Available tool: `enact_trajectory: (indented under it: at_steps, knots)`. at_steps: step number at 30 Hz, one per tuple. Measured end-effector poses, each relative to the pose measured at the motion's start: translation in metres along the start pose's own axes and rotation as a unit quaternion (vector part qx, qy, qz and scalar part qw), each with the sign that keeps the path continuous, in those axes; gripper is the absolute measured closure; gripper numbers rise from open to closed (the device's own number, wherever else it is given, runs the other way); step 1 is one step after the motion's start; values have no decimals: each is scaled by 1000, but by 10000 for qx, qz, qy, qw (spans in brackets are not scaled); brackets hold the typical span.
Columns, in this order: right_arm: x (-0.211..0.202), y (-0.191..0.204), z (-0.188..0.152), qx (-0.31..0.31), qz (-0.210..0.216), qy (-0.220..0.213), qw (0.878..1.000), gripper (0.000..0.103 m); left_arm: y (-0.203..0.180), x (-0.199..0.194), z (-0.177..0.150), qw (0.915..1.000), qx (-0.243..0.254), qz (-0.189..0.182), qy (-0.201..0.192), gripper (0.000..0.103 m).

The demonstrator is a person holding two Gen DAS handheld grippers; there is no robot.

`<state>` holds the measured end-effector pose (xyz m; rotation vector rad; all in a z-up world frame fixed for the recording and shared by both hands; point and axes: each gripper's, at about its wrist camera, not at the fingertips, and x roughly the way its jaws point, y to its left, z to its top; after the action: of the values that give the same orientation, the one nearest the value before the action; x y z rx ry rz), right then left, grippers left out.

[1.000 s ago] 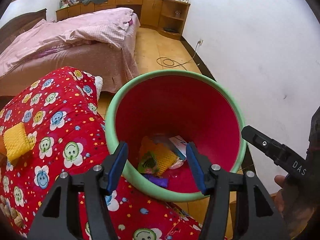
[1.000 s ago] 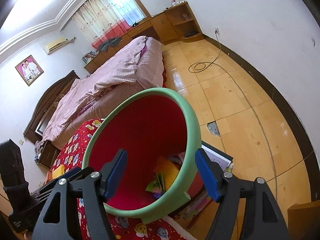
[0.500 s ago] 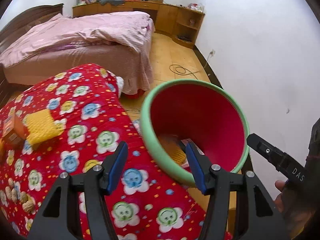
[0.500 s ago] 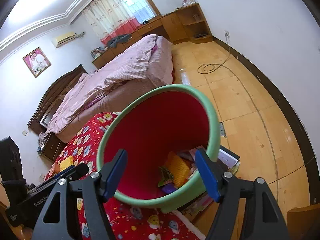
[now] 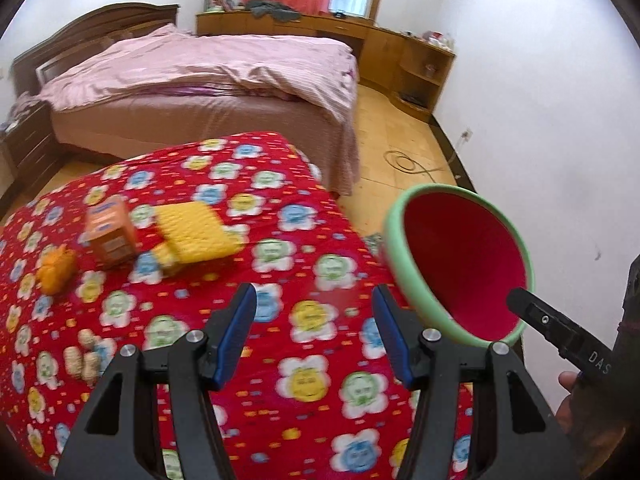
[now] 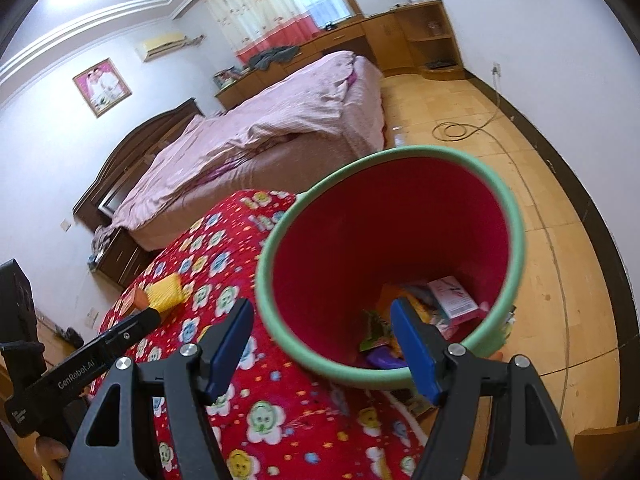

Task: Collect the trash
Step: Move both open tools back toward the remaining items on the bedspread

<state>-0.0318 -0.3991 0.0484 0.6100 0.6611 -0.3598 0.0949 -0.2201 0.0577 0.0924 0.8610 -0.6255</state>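
Observation:
A red bin with a green rim (image 5: 460, 264) (image 6: 388, 264) stands at the right edge of a red flowered cloth (image 5: 248, 280); several wrappers lie in its bottom (image 6: 424, 312). On the cloth lie a yellow packet (image 5: 192, 234) (image 6: 166, 292), an orange box (image 5: 110, 236), an orange lump (image 5: 56, 268) and some peanuts (image 5: 82, 358). My left gripper (image 5: 314, 330) hangs open and empty over the cloth, left of the bin. My right gripper (image 6: 322, 354) is open and empty, straddling the bin's near rim from above.
A bed with a pink cover (image 5: 200, 76) stands beyond the cloth. Wooden cabinets (image 5: 404, 56) line the far wall. A cable (image 5: 404, 160) lies coiled on the wooden floor by the white wall (image 5: 540, 100). Papers (image 6: 420, 404) lie under the bin.
Both grippers swung left, away from the bin mouth. The left view now shows the cloth with the yellow packet and orange box nearer centre; the bin slid to the right edge. Jaws unchanged.

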Motion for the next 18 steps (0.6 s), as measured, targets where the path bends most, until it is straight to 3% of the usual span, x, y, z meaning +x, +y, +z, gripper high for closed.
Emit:
enact_trajectory:
  at_steps: [18]
  knots:
    - [51, 91, -12, -691, 270, 535, 9958, 28, 134, -22, -1, 9929, -768, 887, -203, 43]
